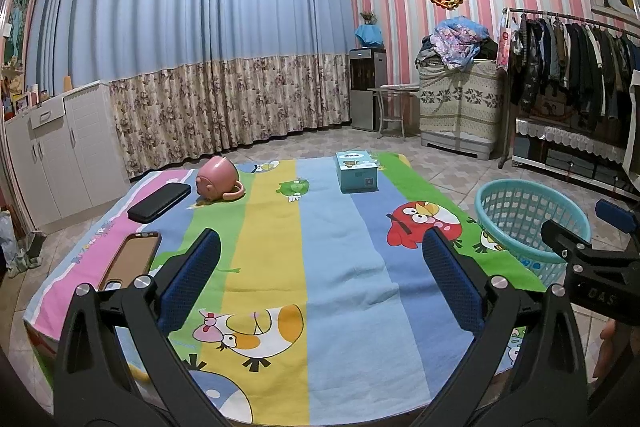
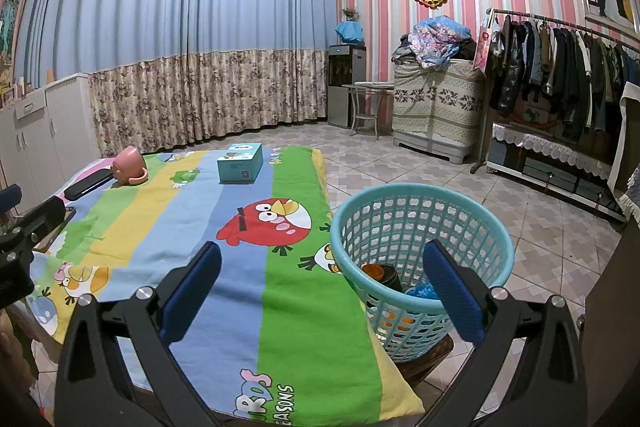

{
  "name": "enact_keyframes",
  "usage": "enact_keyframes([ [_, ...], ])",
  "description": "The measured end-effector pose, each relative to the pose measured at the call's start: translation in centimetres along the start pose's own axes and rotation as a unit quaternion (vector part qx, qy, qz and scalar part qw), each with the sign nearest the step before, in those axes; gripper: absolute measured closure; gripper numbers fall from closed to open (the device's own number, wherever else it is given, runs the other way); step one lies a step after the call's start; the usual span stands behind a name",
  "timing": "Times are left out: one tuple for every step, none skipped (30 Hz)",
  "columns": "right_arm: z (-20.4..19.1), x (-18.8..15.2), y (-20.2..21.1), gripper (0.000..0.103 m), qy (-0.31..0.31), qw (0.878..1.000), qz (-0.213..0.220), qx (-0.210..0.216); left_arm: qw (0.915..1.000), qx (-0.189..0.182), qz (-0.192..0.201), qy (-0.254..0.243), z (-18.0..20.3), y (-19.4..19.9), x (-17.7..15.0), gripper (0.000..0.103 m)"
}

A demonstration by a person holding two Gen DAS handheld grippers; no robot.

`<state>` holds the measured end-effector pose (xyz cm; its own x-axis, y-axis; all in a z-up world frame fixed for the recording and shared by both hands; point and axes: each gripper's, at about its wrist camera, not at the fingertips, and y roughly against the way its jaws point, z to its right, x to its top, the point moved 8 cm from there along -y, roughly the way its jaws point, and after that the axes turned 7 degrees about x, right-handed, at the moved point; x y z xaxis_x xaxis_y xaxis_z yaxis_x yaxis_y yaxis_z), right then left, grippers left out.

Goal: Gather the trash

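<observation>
A teal plastic basket (image 2: 472, 223) stands beside the table's right edge; it also shows in the left wrist view (image 1: 520, 219). Inside it lie a dark can with an orange top (image 2: 380, 273) and a blue crumpled piece (image 2: 422, 291). My left gripper (image 1: 320, 251) is open and empty above the striped cartoon tablecloth (image 1: 320, 307). My right gripper (image 2: 320, 255) is open and empty, held over the table's right edge next to the basket. On the table lie a pink cup (image 1: 218, 179) on its side, a teal box (image 1: 356, 171), a black case (image 1: 160, 202) and a phone (image 1: 130, 259).
White cabinets (image 1: 60, 147) stand at the left, curtains (image 1: 200, 67) at the back. A water dispenser (image 1: 366, 87), a covered washing machine (image 1: 460, 107) and a clothes rack (image 1: 568, 67) stand at the right on the tiled floor.
</observation>
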<state>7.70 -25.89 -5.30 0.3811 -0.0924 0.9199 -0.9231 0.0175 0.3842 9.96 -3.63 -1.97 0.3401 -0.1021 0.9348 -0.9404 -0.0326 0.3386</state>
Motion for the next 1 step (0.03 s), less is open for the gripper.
enact_keyframes([
  [0.04,0.01,0.01,0.004,0.0,1.0,0.0,0.0,1.0,-0.001,0.0,0.0,-0.07,0.05,0.0,0.005],
])
